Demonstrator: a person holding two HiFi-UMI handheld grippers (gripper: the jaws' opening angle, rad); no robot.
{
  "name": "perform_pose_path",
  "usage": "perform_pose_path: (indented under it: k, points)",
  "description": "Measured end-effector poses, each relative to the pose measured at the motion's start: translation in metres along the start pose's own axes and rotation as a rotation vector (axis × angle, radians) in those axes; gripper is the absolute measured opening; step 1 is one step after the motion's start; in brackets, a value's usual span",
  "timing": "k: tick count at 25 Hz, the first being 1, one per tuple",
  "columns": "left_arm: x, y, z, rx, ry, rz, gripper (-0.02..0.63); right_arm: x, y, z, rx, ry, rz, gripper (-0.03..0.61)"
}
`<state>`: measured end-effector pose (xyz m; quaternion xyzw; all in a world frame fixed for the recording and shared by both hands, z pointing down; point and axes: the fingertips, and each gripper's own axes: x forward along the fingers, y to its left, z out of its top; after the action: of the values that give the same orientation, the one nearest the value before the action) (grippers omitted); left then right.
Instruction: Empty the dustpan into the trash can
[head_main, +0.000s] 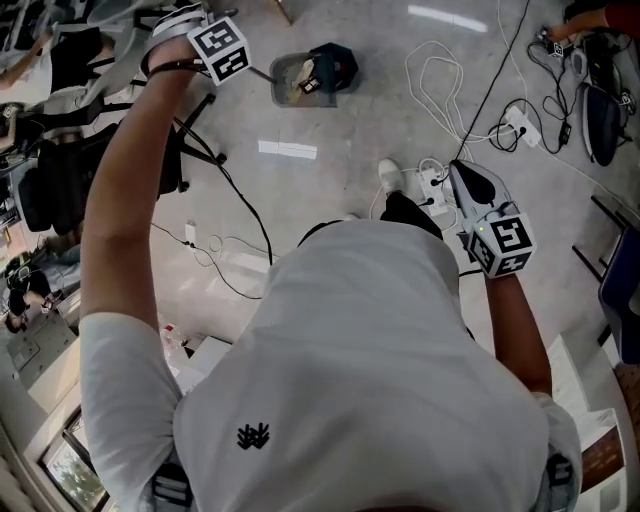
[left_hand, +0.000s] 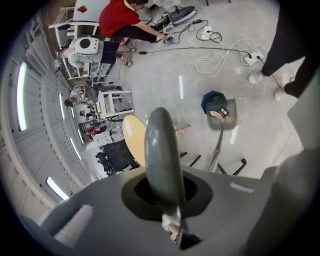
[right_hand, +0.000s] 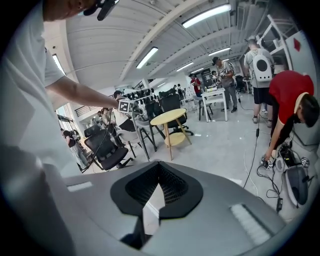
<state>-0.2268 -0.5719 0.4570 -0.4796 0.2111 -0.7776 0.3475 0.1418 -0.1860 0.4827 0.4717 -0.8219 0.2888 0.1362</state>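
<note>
Two grippers here, and only one of them is busy. The left gripper (left_hand: 161, 194) is clamped down tight on the fat grey handle (left_hand: 160, 145) of the one long-handled dustpan (head_main: 295, 82), arm stretched way out in front. The pan end sits right up against the single dark blue trash can (head_main: 338, 62), touching it or close to it; I can't tell which. There's junk in the pan: a pale crumpled bit and something dark, can't make out more than that.

The right gripper (right_hand: 155, 187) is down by the person's side with its jaws closed together and nothing between them, just pointing off across the room.

On the floor in the head view there's one loopy white cable (head_main: 440, 80) and a power strip (head_main: 520, 125) with plugs in it. One round yellow table (right_hand: 169, 118) stands further back, with a couple of black office chairs (right_hand: 102, 150) near it. One person in a red shirt (right_hand: 287, 92) is bent over some gear on the floor.
</note>
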Motion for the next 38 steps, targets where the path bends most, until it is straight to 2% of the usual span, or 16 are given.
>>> perform_pose_path:
  k: [4,10,14,21,29,38]
  points:
    - [0.006,0.015,0.020,0.106,0.012,0.002,0.052,-0.005,-0.007,-0.007,0.029,-0.004,-0.023,0.002]
    - [0.017,0.024,0.044,0.222,0.047,-0.020,0.052,-0.015,-0.022,-0.016,0.064,-0.016,-0.061,0.002]
    - [0.023,0.030,0.060,0.270,0.089,-0.056,0.052,-0.022,-0.028,-0.025,0.090,-0.017,-0.085,0.000]
    - [0.025,0.042,0.095,0.352,0.103,-0.062,0.052,-0.032,-0.031,-0.034,0.117,-0.024,-0.116,0.001]
    - [0.002,0.063,0.130,0.437,0.177,-0.095,0.052,-0.042,-0.017,-0.034,-0.030,0.014,-0.132,0.002]
    - [-0.011,0.069,0.184,0.620,0.197,-0.038,0.052,-0.038,0.007,-0.009,-0.121,-0.021,-0.077,0.002]
